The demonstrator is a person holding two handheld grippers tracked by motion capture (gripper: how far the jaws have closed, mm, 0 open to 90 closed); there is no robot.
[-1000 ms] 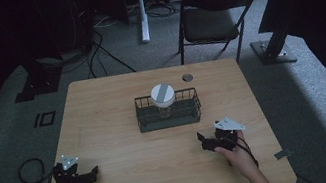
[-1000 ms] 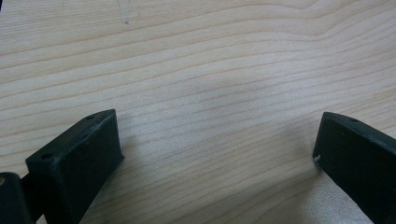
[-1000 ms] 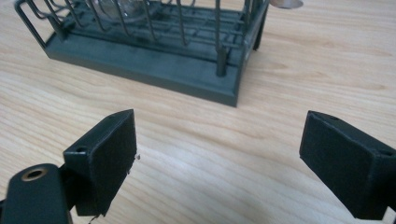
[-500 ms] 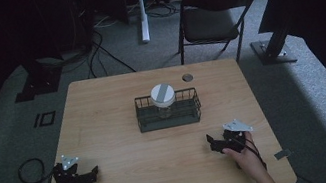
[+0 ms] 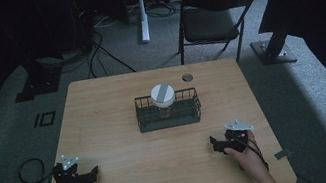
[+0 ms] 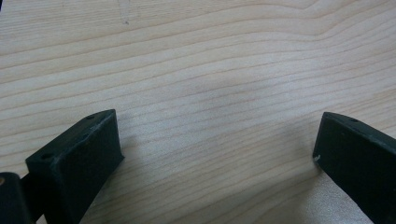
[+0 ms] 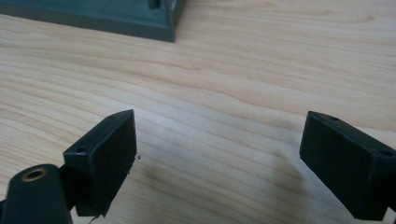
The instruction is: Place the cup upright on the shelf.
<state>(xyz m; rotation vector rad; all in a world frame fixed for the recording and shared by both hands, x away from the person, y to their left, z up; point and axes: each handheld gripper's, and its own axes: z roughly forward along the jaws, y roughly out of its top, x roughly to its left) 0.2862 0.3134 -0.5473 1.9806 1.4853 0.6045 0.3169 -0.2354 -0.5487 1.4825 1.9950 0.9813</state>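
We see the white-lidded jar standing in the black wire basket at the middle of the table. Well apart from it, our left gripper and right gripper rest near the table's front edge, jaws spread, holding nothing.

— Where is the high view looking from?
— It is looking forward and down from above the near edge of the desk, taking in the whole top, the chair and the floor beyond.

— And the two riding cameras?
— Each is peering along its own jaws, very close to the wood. The right one is also catching a corner of the wire basket, which the high view is sharing at mid-desk.
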